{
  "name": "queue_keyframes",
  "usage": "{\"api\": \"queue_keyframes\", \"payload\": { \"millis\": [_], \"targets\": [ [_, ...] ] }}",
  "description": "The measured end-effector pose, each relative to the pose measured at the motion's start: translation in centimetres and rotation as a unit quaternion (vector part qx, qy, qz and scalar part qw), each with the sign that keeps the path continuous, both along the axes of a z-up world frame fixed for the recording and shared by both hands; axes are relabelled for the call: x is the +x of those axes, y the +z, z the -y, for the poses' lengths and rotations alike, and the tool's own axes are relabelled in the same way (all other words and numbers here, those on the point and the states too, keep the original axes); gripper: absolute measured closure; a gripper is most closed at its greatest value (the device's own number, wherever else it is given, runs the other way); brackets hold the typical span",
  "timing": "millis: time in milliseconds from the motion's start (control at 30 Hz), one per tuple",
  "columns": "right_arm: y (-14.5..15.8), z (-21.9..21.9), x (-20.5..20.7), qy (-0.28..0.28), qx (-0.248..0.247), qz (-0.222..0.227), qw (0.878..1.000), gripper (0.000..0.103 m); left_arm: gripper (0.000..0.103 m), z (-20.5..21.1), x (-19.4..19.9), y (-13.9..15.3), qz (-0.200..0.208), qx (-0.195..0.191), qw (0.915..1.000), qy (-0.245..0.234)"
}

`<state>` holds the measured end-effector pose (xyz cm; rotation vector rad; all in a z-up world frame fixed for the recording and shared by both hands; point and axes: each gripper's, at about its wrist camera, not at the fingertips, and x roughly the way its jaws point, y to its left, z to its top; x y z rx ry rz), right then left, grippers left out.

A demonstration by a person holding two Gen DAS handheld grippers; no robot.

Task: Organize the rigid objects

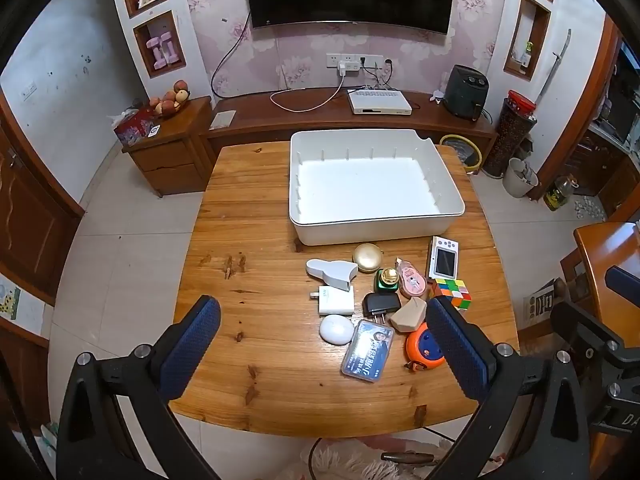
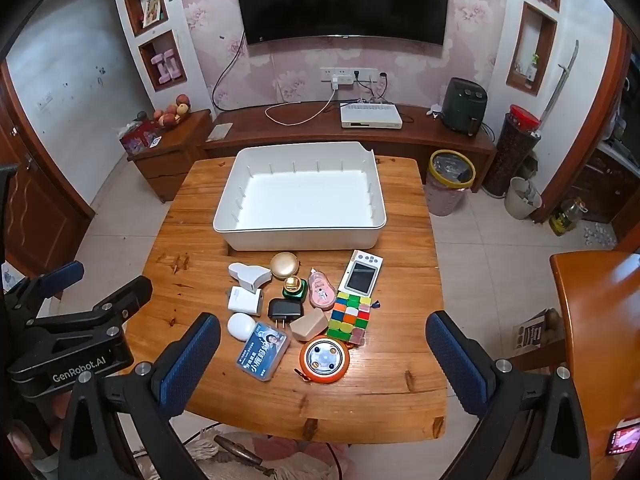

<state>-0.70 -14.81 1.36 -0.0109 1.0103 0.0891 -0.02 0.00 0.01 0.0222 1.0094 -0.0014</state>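
Observation:
A white bin (image 1: 450,200) (image 2: 300,236) stands empty at the far side of the wooden table (image 1: 248,272) (image 2: 200,280). In front of it lie several small objects: a colour cube (image 1: 454,292) (image 2: 350,318), an orange tape measure (image 1: 420,346) (image 2: 324,358), a clear card box (image 1: 367,350) (image 2: 262,350), a black charger (image 1: 380,304) (image 2: 284,310), a white charger (image 1: 336,300) (image 2: 245,300), a gold compact (image 1: 368,257) (image 2: 285,265) and a small white device with a screen (image 1: 443,258) (image 2: 362,274). My left gripper (image 1: 324,344) and right gripper (image 2: 324,352) hover open above the near edge, holding nothing.
A TV cabinet (image 1: 320,114) runs behind the table, with a wooden nightstand (image 1: 172,148) to its left. A yellow-rimmed waste bin (image 2: 450,188) stands at the table's far right. Another wooden table (image 2: 596,320) is at the right edge. The left gripper's body (image 2: 72,336) shows at the left.

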Motion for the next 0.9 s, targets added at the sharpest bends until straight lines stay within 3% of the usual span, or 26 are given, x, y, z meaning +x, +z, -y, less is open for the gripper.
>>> {"api": "queue_keyframes", "payload": {
  "millis": [900],
  "targets": [
    [0.3,-0.6,0.3,0.003,0.000,0.006,1.000,0.000,0.001,-0.8,0.3,-0.2,-0.001,0.002,1.0000,0.003]
  ]
}}
